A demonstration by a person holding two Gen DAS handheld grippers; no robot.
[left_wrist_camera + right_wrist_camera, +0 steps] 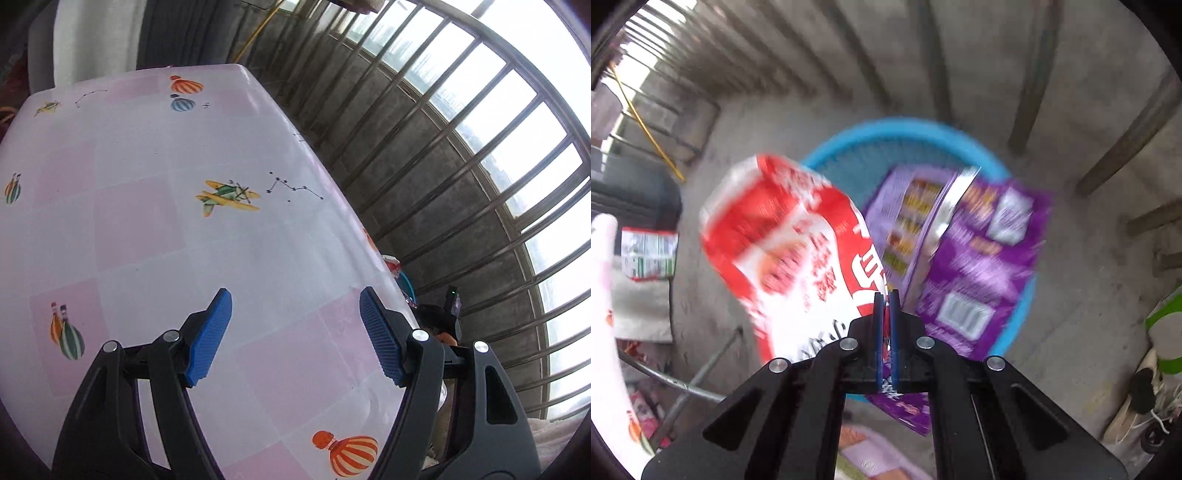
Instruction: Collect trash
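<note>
Blue-padded right gripper (884, 295) is closed, nothing visibly clamped, above red wrapper (790, 240) and purple wrapper (975, 254) over blue basket (849, 147); left gripper (295, 306) stands open above tablecloth (147, 221).

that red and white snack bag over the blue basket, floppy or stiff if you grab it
Probably floppy: the red and white bag looks creased and flattened, like thin film. Likely light, since it seems empty. Its glossy surface may be slippery, so it could slide against the purple bag beside it.

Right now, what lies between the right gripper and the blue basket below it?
In the right wrist view, a red-and-white wrapper and a purple wrapper lie between the right gripper and the blue basket.
</note>
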